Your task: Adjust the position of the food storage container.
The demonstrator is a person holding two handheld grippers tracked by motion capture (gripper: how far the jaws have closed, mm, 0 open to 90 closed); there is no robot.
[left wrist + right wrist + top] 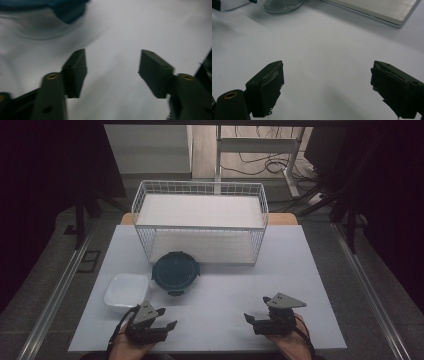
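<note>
Both tools empty: left tool (pixel 161 318) part open, right tool (pixel 256 309) wide. Round lidded container (pixel 175 272) centre, before the wire basket (pixel 200 227). Approach squarely, spreading the left further before closing on its rim.

Right gripper (pixel 327 87) low over bare white tabletop (pixel 324 50)

Its two black jaws rise from the bottom edge and stand wide apart, nothing between them. At the top edge lies the rim of a clear, rounded container (pixel 283 5), perhaps a bowl or lid, cut off by the frame. A flat pale board (pixel 382 8) with a thin metal edge crosses the upper right corner
</note>
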